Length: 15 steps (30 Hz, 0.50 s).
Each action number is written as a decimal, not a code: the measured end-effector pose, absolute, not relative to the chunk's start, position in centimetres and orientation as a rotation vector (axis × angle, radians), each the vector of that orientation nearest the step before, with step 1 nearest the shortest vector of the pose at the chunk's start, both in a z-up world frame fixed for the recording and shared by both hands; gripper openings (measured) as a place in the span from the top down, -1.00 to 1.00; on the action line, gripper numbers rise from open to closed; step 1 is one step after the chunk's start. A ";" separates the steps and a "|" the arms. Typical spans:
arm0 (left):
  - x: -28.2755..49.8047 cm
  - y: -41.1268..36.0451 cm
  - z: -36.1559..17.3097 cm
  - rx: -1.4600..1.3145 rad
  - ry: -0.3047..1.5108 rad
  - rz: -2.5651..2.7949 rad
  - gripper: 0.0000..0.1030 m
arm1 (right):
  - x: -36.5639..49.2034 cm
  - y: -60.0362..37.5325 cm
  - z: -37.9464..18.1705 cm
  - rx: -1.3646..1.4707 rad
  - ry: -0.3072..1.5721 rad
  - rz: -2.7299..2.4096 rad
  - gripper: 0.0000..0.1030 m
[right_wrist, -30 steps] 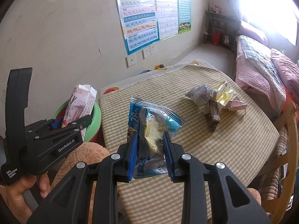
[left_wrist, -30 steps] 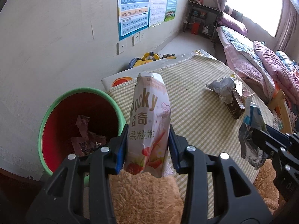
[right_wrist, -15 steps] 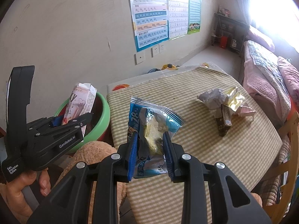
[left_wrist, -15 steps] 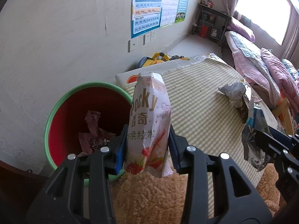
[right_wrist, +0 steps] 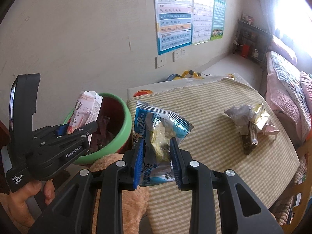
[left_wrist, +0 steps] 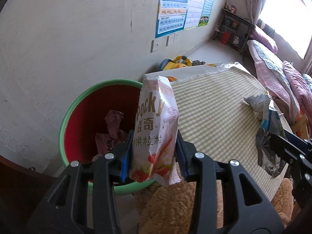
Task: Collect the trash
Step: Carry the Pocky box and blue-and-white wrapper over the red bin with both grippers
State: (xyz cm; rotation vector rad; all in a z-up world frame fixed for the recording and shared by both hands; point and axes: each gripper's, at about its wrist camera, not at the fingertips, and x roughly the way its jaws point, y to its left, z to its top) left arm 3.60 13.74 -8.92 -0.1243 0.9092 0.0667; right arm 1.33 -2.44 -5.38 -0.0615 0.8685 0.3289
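Note:
My left gripper (left_wrist: 154, 152) is shut on a pink Pocky wrapper (left_wrist: 156, 128) and holds it upright over the near right rim of a green bin with a red inside (left_wrist: 78, 105). The bin holds several crumpled wrappers (left_wrist: 111, 134). My right gripper (right_wrist: 157, 159) is shut on a blue and silver snack bag (right_wrist: 158, 132), above the near edge of the checked table (right_wrist: 214, 136). The right wrist view also shows the left gripper (right_wrist: 78, 130), the Pocky wrapper (right_wrist: 85, 111) and the bin (right_wrist: 124, 120). A pile of crumpled trash (right_wrist: 249, 120) lies on the table's right side.
A brown plush toy (left_wrist: 175, 204) lies below both grippers. A white board with toys (right_wrist: 187, 78) stands behind the table by the wall. A bed with pink bedding (left_wrist: 273, 74) lies at the right, and a wooden chair (right_wrist: 300, 191) stands by the table's right edge.
Both grippers have moved left toward the bin with their wrappers. The bin now sits closer to the centre of the left wrist view, and the Pocky wrapper overlaps its rim.

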 end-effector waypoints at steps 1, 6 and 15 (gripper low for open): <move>3.6 14.0 -9.0 -0.128 0.909 0.072 0.26 | 1.4 -2.3 -5.4 -0.064 0.869 0.332 0.47; 3.6 15.1 -9.3 -0.139 0.914 0.094 0.26 | 1.6 -1.0 -5.3 -0.081 0.869 0.352 0.47; 3.5 16.9 -9.8 -0.164 0.924 0.132 0.26 | 2.2 0.7 -5.2 -0.099 0.869 0.380 0.47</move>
